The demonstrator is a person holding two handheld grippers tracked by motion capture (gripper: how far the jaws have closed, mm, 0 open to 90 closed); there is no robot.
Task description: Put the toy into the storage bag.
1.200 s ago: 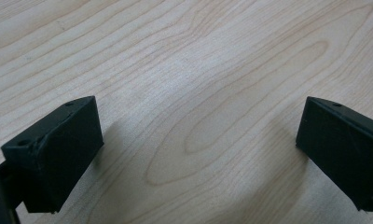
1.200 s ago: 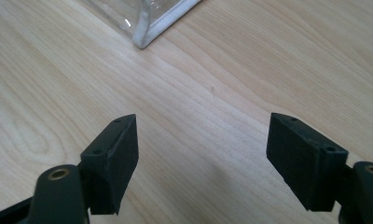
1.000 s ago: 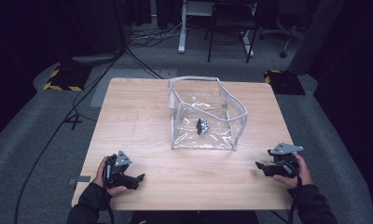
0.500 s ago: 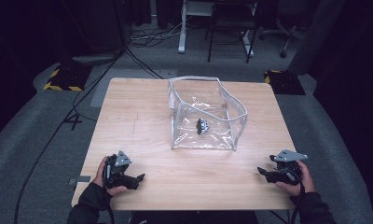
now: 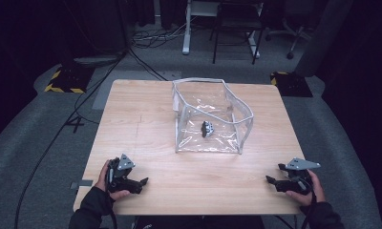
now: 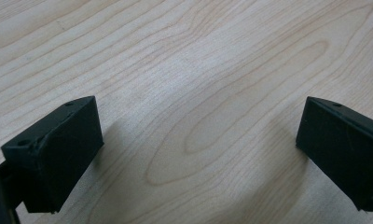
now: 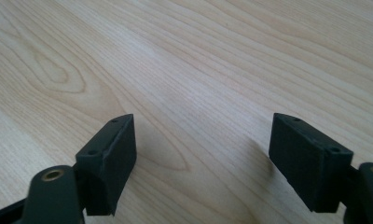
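A: What is changed?
B: The right hand-held gripper point(image 5: 271, 181) is drawn back toward the table point(image 5: 146, 109) edge; both it and the left hand-held gripper point(image 5: 142, 182) are held released.
A: And the clear bag point(image 5: 210, 117)?
B: Left mid-table, untouched; a start is judged.

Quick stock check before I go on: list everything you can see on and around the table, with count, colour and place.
table: one, light wood, centre.
clear bag: one, transparent with grey trim, open-topped, far middle of the table.
small dark object: one, black and grey, inside the bag.
floor cables: several, black, left of the table.
hazard-striped plates: two, black and yellow, on the floor by the far corners.
left gripper: black, open, near left edge.
right gripper: black, open, near right edge.
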